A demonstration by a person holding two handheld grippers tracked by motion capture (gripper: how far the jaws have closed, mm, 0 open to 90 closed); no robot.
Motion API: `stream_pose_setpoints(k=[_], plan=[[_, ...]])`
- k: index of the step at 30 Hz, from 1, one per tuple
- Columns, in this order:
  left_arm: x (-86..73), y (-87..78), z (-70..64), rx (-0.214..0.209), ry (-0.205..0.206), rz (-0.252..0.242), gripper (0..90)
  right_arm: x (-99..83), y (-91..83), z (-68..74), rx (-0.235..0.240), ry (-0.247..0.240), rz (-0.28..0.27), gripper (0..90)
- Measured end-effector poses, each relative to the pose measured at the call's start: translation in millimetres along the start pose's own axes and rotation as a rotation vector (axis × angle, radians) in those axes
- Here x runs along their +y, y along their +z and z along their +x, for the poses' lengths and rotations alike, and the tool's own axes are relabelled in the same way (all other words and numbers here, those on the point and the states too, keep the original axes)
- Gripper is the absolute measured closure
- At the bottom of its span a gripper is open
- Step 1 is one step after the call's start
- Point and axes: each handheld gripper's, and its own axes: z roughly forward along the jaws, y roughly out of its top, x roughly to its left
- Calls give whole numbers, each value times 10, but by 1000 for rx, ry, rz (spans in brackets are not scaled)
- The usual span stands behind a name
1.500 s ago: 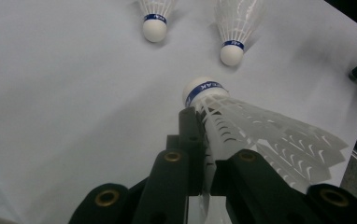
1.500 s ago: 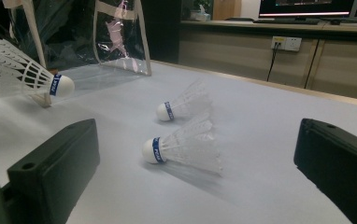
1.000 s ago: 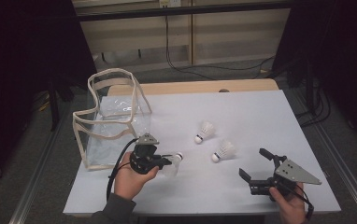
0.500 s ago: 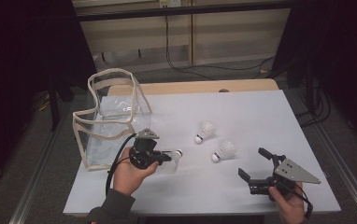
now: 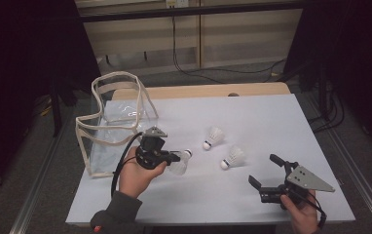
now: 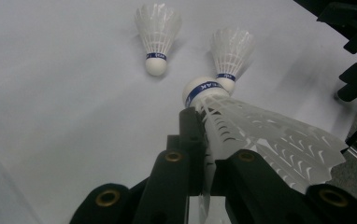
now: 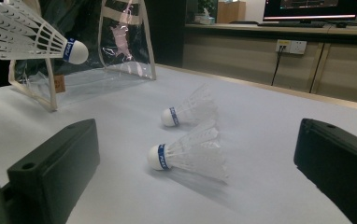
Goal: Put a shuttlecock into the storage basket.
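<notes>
held shuttlecock [image 6: 260,135] is pinched by its feather skirt in the left gripper [image 5: 174,158], jaws clenched on the feathers, cork end poking out forward past the jaw tips. it's lifted off the table [image 5: 271,117], at the front left of the sheet, just beside the clear bag [image 5: 111,126]. in the right gripper view it [image 7: 32,39] hangs in the air in front of the bag [image 7: 120,42], cork pointing toward the two others.

two more shuttlecocks lie on their sides mid-table: far one [image 5: 214,136] and near one [image 5: 232,157], close together but apart, not touching. same pair in the right gripper view, far [image 7: 188,112] and near [image 7: 190,154].

right gripper [image 5: 267,178] sits at the front right, jaws spread wide, holding nothing, aimed at the near one. well apart from the left.

bag stands at the left edge of the table, mouth open upward, handles flopped up. looks like the work is dropping shuttlecocks in, first one in hand, none visible inside as far as i can tell.

risks, my guess: grip is on thin feathers only, off to one side, so the shuttlecock could pivot or slip out on the swing to the bag. clamping harder would crush or bend the skirt. bag walls are soft and the mouth sags, so the gripper or the skirt could catch a handle, or the rim could fold and block the drop. release too early and it lands on the table beside the bag. cable by the left hand could snag the bag corner.
</notes>
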Motion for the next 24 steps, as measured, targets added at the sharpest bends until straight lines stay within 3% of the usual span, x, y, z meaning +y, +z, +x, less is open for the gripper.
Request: stream_pose_setpoints(k=[9,24], plan=[[133,-61,21,1,-18,13,889,6,-7,-3,-1,6,-3,2],[357,-155,-12,17,-13,15,889,6,-10,-9,2,9,-6,2]])
